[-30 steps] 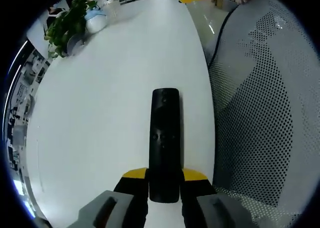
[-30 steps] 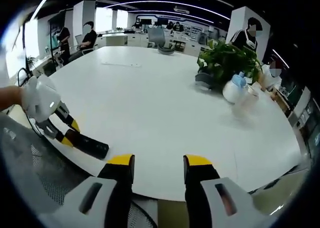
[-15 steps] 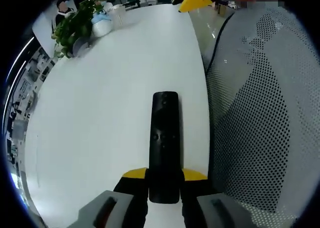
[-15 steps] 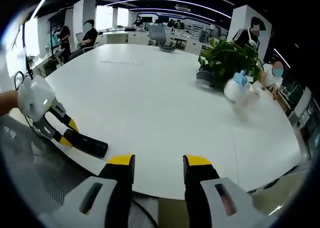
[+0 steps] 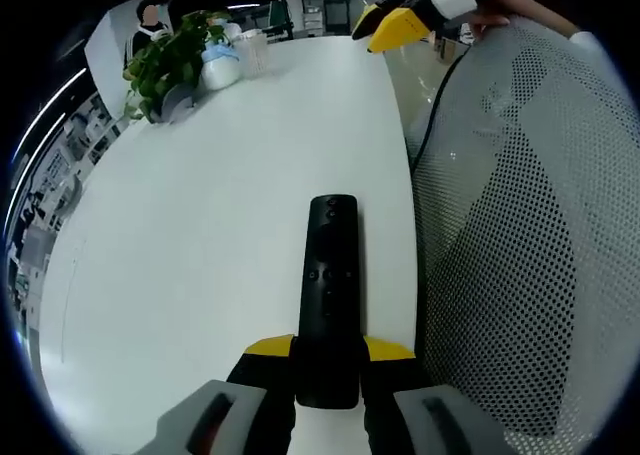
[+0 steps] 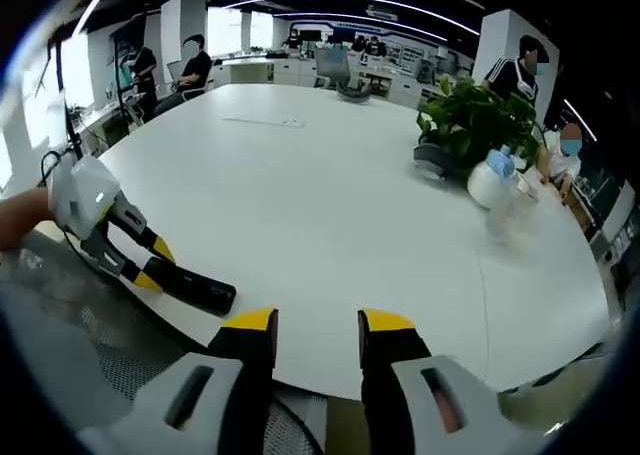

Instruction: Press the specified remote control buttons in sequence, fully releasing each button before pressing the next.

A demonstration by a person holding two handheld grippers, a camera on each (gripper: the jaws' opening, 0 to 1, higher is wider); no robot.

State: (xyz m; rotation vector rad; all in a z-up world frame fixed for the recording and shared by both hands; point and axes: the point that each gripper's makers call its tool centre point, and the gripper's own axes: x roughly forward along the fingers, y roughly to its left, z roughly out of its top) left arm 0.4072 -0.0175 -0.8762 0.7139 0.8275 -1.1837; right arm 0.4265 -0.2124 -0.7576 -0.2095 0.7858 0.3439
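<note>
Since the earlier frames both views have swung slightly; grip unchanged. Left gripper (image 5: 327, 360) stays clenched on the near end of the slim black rectangular remote control (image 5: 329, 293), holding it out over the round white table (image 5: 220, 195), buttons up, likely for pressing. Right gripper (image 6: 306, 327) hangs well apart, jaws released, holding nothing. No button touched yet.

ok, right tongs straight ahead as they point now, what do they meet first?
Likely nothing close: the open right tongs point across the bare white oval table. The black slim remote control lies off to their left. Depth unclear.
</note>
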